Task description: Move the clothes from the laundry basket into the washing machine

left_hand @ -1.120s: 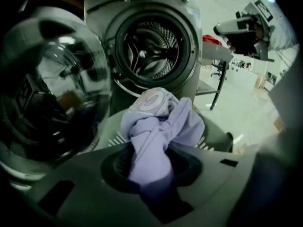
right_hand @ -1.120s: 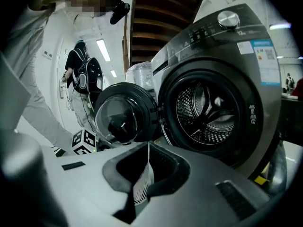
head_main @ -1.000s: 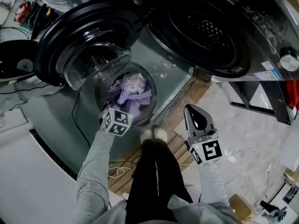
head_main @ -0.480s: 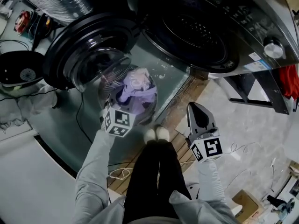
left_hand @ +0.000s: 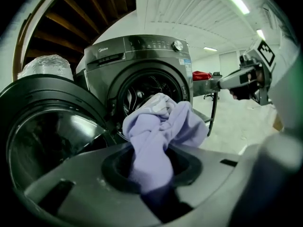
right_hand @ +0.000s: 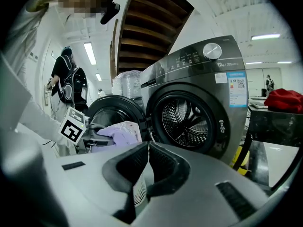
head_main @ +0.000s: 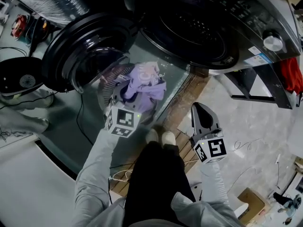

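Observation:
My left gripper (head_main: 129,92) is shut on a lavender garment (head_main: 145,83), which hangs bunched above the round ribbed laundry basket (head_main: 107,77). In the left gripper view the cloth (left_hand: 161,129) fills the gap between the jaws (left_hand: 151,169). Behind it stands the grey washing machine (left_hand: 142,56) with its drum (head_main: 189,27) open. The dark round door (head_main: 87,46) is swung out to the left. My right gripper (head_main: 199,109) hangs off to the right, shut and empty (right_hand: 147,167), and points at the drum (right_hand: 187,117).
My own legs and feet (head_main: 158,137) stand on a wooden platform (head_main: 185,98) in front of the machine. A red cloth (right_hand: 284,100) lies on a stand at the right. Cables (head_main: 120,175) trail on the floor. Another person (right_hand: 68,86) stands far back on the left.
My left gripper has risen with the lavender garment, pulling it up out of the basket and toward the machine. The right gripper has drifted up only a little.

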The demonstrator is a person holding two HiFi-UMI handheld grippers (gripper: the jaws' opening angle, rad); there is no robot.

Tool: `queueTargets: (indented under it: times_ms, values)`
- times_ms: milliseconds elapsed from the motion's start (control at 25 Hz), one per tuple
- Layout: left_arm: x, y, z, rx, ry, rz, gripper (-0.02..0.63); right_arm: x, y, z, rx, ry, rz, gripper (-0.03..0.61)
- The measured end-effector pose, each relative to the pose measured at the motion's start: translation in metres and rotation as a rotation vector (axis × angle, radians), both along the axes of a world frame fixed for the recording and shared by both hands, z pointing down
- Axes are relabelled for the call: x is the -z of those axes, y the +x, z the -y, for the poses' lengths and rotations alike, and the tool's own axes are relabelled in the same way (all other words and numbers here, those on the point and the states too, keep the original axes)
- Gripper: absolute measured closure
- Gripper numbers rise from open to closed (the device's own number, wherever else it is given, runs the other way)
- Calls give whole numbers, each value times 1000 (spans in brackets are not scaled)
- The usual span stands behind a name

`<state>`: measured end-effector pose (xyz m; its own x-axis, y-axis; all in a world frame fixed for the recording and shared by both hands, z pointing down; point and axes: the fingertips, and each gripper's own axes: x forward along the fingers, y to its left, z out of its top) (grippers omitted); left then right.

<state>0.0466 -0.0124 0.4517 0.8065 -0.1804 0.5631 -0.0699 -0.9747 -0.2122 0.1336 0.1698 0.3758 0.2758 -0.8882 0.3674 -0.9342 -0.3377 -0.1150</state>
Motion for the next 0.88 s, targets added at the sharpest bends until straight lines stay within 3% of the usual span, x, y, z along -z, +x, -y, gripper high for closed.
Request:
queueTargets:
  times_ms: [480,880]
  values:
    - [6,65,-16,6,-51,-116,486,-11,27,-18,-36,-29,-19,555]
    - [8,153,-7,39,-116,-222,486,-40,69,-3,-24,-44,13,555]
